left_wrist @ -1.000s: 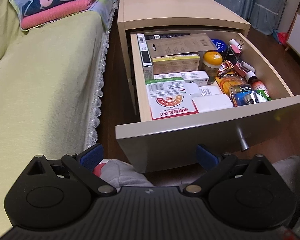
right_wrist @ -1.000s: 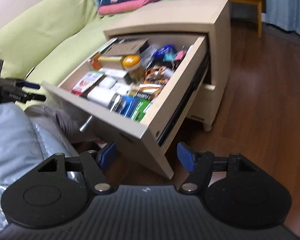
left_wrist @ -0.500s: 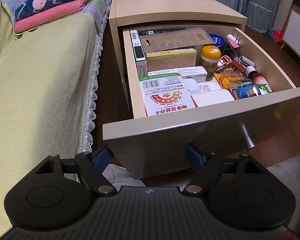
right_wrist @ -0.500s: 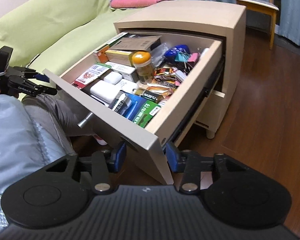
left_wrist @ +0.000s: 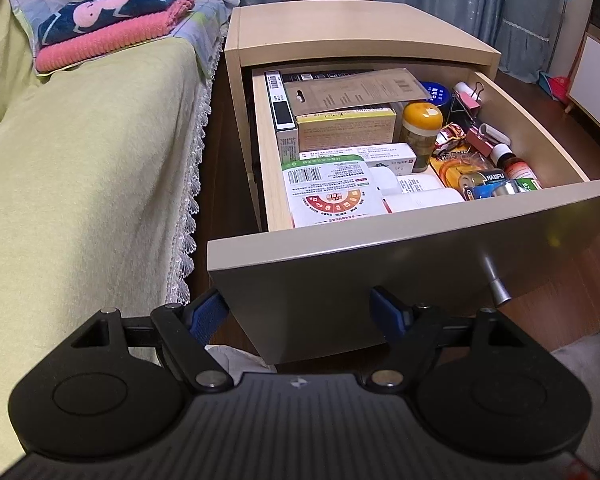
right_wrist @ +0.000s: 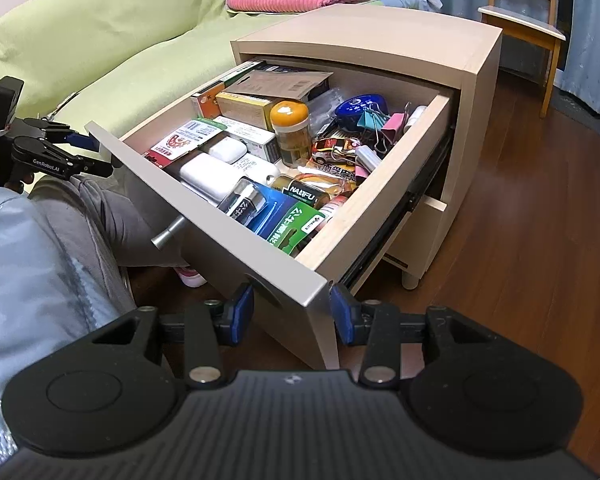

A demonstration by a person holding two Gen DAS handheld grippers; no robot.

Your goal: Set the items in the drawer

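The top drawer (left_wrist: 379, 280) of a beige nightstand (left_wrist: 351, 28) is pulled far out and packed with several boxes, packets, batteries, clips and an orange-lidded jar (left_wrist: 421, 120). My left gripper (left_wrist: 298, 312) is open and empty, low before the left half of the drawer front, left of its metal knob (left_wrist: 495, 284). My right gripper (right_wrist: 292, 316) is open with narrowed jaws straddling the right front corner of the drawer (right_wrist: 204, 216). Whether its pads touch the panel I cannot tell. The jar (right_wrist: 288, 114) and a blue battery pack (right_wrist: 260, 204) lie inside. The left gripper (right_wrist: 96, 154) shows at far left.
A bed with a green cover (left_wrist: 80, 160) runs along the nightstand's left, with folded blankets (left_wrist: 112, 20) at its head. A person's grey-trousered legs (right_wrist: 100, 216) sit under the drawer front. A wooden chair (right_wrist: 523, 20) and bare wood floor (right_wrist: 519, 280) lie to the right.
Both grippers have come closer to the drawer front. The right jaws have narrowed around the drawer's corner. The left jaws narrowed slightly and stayed empty.
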